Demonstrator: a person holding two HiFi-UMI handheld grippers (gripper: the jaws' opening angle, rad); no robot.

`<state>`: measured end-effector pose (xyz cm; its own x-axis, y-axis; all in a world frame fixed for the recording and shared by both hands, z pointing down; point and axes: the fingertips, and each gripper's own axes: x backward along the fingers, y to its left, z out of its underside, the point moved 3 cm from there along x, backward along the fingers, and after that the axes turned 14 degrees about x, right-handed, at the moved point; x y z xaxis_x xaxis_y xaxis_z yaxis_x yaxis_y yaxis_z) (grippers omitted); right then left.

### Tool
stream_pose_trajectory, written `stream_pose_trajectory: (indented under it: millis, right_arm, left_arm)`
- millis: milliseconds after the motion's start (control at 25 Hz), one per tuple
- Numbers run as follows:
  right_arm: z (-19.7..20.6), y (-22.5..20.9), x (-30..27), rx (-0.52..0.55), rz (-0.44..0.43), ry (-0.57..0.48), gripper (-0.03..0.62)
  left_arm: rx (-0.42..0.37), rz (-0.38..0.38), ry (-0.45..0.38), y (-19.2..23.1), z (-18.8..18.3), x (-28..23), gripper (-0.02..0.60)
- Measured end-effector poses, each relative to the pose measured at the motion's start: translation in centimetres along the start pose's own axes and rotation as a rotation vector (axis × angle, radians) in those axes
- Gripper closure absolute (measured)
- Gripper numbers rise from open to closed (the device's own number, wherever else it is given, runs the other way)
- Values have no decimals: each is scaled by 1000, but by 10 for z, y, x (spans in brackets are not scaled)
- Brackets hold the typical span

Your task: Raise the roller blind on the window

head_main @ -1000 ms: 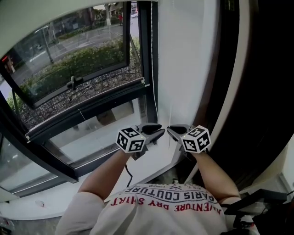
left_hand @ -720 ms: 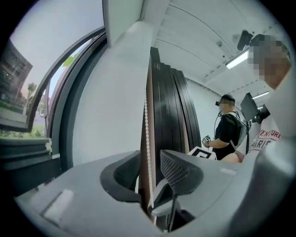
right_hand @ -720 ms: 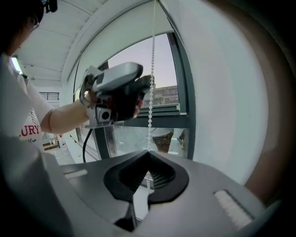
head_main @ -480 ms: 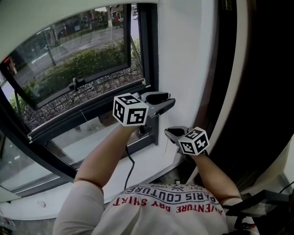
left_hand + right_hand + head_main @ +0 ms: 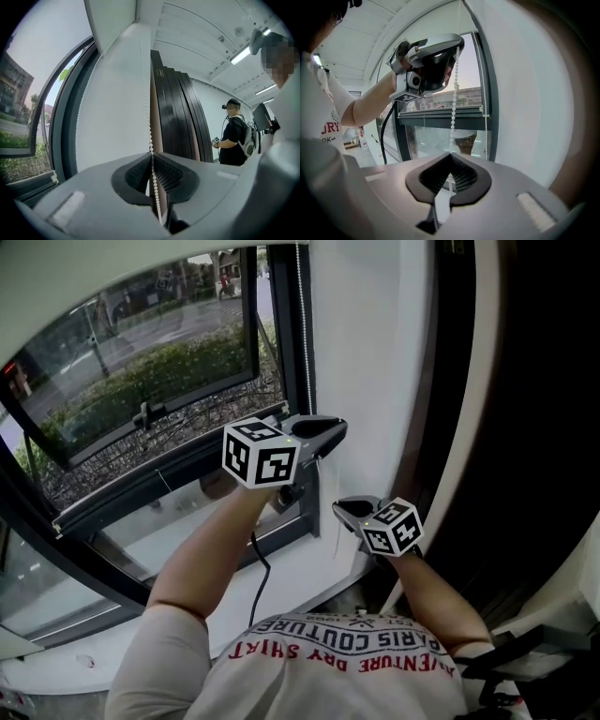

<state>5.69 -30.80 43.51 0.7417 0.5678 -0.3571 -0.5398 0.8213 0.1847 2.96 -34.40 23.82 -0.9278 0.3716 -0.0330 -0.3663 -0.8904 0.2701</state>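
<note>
1. Jaws just closing, the left gripper (image 5: 330, 430) pinches the bead chain (image 5: 151, 136) right of the window (image 5: 141, 362); the right gripper's (image 5: 345, 510) jaws clamp it lower.
2. Mid-haul, blind out of shot: next, probably a steady downward left pull.

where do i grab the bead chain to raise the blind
Pinch the free-hanging strand of the bead chain above the right gripper, coming in level from the room side; it hangs thin and vertical, so jaws closing sideways should trap beads.
</note>
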Motion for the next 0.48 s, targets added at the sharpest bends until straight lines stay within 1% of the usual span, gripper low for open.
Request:
stream_pose_trajectory:
  millis: [120, 200, 360, 480]
  right_arm:
    - [1, -3, 0, -4, -1, 0, 588]
    - [2, -5, 1, -8, 2, -2, 588]
    - [4, -11, 0, -2, 18, -7, 588]
    - [13, -10, -4, -8, 10, 12, 588]
  left_arm:
    - [32, 14, 16, 2, 1, -4, 574]
    - [34, 12, 27, 4, 0, -6, 575]
    - [-27, -28, 27, 10, 0, -9, 577]
    - [-50, -42, 52, 12, 9, -14, 577]
